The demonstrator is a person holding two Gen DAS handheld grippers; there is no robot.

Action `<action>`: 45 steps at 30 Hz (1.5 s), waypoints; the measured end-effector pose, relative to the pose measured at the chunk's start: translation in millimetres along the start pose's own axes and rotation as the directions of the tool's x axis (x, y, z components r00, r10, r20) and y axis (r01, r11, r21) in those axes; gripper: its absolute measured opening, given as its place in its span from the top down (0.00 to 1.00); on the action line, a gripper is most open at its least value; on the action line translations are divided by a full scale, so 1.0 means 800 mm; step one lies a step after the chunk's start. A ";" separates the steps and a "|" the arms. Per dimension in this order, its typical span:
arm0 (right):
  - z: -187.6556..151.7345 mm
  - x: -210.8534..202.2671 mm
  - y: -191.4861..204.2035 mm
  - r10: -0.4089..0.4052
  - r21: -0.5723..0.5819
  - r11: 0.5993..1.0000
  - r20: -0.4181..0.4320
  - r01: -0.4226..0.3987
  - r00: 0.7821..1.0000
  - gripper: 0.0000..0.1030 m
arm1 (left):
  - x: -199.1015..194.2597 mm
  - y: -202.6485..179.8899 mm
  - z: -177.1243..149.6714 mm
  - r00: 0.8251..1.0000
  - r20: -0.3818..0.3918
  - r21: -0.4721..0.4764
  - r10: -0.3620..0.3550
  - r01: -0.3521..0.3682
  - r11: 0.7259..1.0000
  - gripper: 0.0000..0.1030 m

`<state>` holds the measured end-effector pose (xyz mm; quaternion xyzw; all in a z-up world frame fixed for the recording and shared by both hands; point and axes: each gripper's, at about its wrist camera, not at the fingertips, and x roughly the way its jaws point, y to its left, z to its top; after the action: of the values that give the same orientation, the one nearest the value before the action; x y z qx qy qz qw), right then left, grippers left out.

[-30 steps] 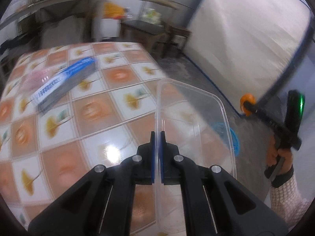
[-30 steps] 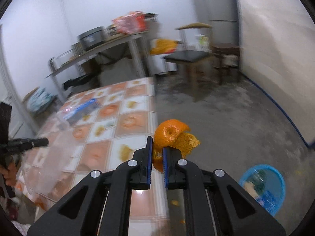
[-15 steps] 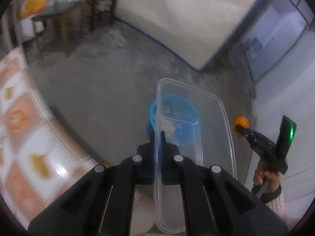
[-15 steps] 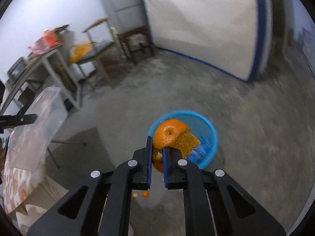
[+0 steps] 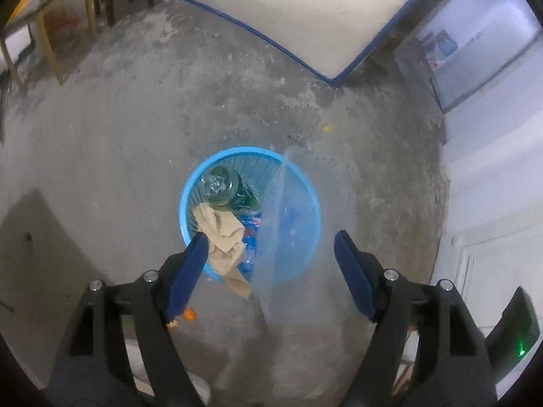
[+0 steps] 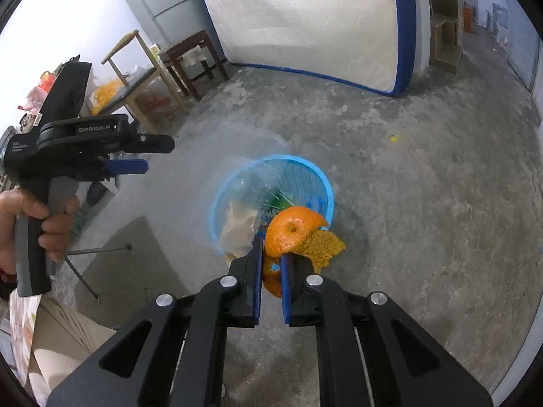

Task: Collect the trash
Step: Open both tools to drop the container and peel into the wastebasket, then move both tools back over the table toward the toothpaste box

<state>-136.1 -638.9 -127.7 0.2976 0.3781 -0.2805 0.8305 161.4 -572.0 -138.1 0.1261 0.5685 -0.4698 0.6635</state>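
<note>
A blue basket (image 5: 249, 150) stands on the concrete floor, holding a glass jar (image 5: 217, 185), crumpled beige paper (image 5: 220, 234) and other trash. My left gripper (image 5: 269, 237) hovers above it with jaws opening wide. A clear plastic container (image 5: 292, 234), blurred, hangs loose between them with neither pad touching it. In the right wrist view the left gripper (image 6: 157, 155) is at the left, the container (image 6: 244, 156) a blur over the basket (image 6: 305, 162). My right gripper (image 6: 271, 257) is shut on an orange peel (image 6: 292, 230) just above the basket's near rim.
A mattress (image 6: 305, 23) leans on the far wall. A dark stool (image 6: 193, 57) and a wooden chair (image 6: 135, 68) stand at the back left. Small peel bits (image 5: 189, 315) lie on the floor by the basket. A person's beige trouser leg (image 6: 68, 332) is at the lower left.
Both grippers swung from the tiled table to above the blue basket. The left jaws parted and let go of the clear container. The right one kept hold of the peel.
</note>
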 end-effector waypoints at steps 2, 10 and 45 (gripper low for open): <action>0.000 0.011 -0.002 0.002 0.000 1.000 -0.014 -0.002 1.000 0.91 | -0.005 0.004 -0.005 1.000 0.010 -0.007 -0.026 0.027 1.000 0.30; 0.019 0.073 0.025 0.049 -0.034 0.998 -0.069 -0.051 0.996 0.91 | -0.149 0.039 -0.034 0.988 0.150 0.056 -0.024 0.016 0.998 0.29; 0.088 0.045 0.170 0.088 -0.081 0.992 -0.104 -0.097 0.991 0.35 | -0.438 0.236 -0.346 0.770 0.519 -0.345 0.372 -0.209 0.915 0.19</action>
<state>10.5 -606.6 -80.2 0.2926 0.4169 -0.2097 0.8347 160.9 -110.0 9.7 -0.0252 0.3732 -0.2952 0.8792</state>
